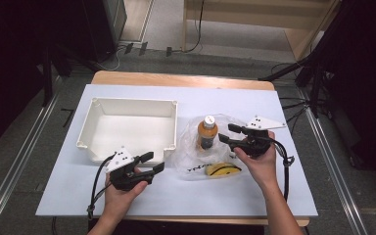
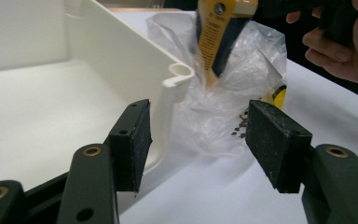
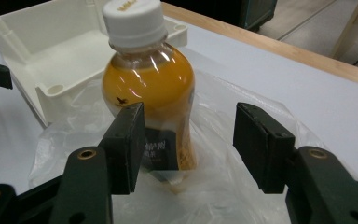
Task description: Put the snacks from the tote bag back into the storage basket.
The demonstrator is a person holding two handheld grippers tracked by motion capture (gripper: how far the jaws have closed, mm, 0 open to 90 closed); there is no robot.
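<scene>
While the orange drink bottle (image 3: 149, 88) stands inside the clear plastic bag (image 1: 196, 156), both jaws are held wide open, empty. The bottle, at twelve o'clock from the right gripper (image 3: 189, 147), is judged rigid, slippery; its waist should be gripped.

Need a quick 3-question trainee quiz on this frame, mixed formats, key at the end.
1. True or false: the orange-drink bottle stands upright on the clear plastic bag.
2. Which gripper is nearest the bottle? A) left gripper B) right gripper
3. Fill in: the white bin holds ____.

Key
1. True; its white cap is on top.
2. B; its open jaws face the bottle without touching it. The left gripper, also open, is by the bin's near corner.
3. Nothing.
</scene>
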